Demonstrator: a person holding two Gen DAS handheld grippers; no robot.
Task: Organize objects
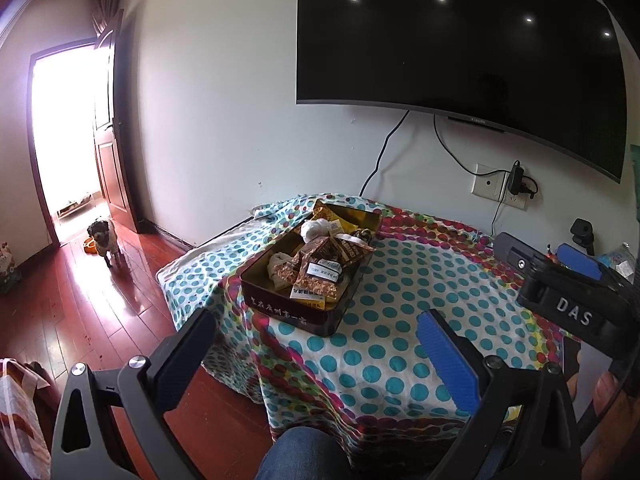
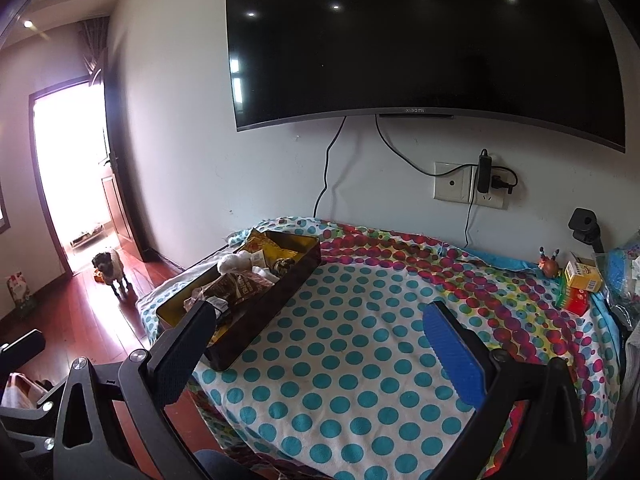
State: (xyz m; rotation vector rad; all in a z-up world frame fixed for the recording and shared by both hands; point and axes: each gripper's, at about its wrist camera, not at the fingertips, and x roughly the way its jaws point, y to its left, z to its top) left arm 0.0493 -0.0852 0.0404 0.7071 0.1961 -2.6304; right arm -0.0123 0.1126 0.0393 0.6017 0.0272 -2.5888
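A dark rectangular tin box with a gold inside stands at the left end of a table under a polka-dot cloth. It holds several snack packets and a white wad. My left gripper hangs open above the table's near corner, short of the box, with nothing between its fingers. My right gripper is open too, empty, over the cloth to the right of the box. The right gripper also shows in the left wrist view at right.
Small yellow and red-green cartons and a little figurine sit at the table's far right. A big dark TV hangs on the wall above a socket with cables. A small dog stands on the wood floor by the open door.
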